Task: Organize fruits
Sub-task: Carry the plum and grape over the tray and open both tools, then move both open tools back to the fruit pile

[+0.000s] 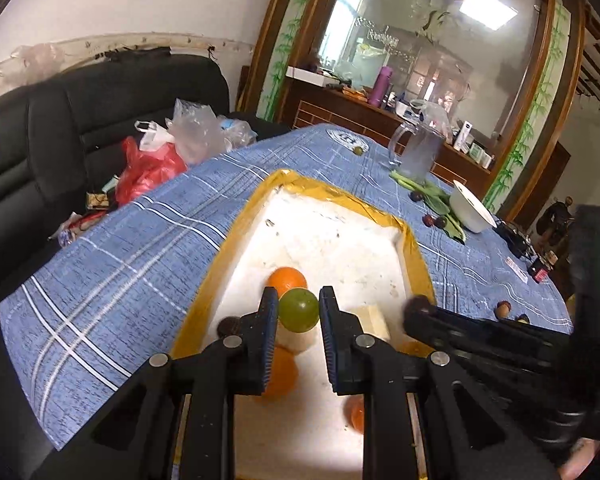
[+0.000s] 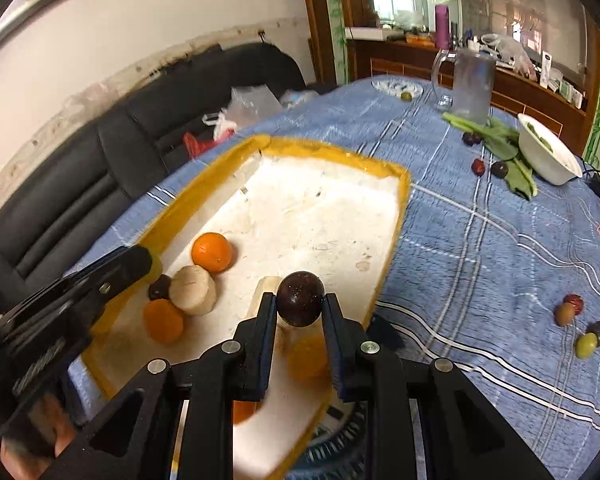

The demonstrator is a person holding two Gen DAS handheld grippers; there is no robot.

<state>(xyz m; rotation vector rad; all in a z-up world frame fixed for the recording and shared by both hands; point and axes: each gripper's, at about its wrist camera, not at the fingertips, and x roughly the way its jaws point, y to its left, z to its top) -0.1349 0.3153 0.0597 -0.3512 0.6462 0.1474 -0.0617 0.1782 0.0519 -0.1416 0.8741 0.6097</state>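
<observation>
A white foam tray with a yellow taped rim (image 1: 244, 216) (image 2: 204, 184) lies on the blue plaid tablecloth. My left gripper (image 1: 299, 310) is shut on a green round fruit (image 1: 299, 309) and holds it over the tray's near end. My right gripper (image 2: 300, 300) is shut on a dark purple fruit (image 2: 300, 298) over the tray's near right part. In the tray lie oranges (image 2: 212, 252) (image 2: 163, 321) (image 1: 287, 280), a pale round piece (image 2: 192, 290) and a small dark fruit (image 2: 159, 286). The left gripper's arm (image 2: 80, 292) shows at the tray's left rim.
Loose small fruits lie on the cloth at the right (image 2: 571, 309) (image 2: 586, 345) and near the leafy greens (image 2: 500, 142). A white bowl (image 2: 548, 154), a glass pitcher (image 2: 471, 84) and a small plate (image 2: 396, 87) stand at the far side. A black sofa (image 1: 60, 128) with plastic bags is on the left.
</observation>
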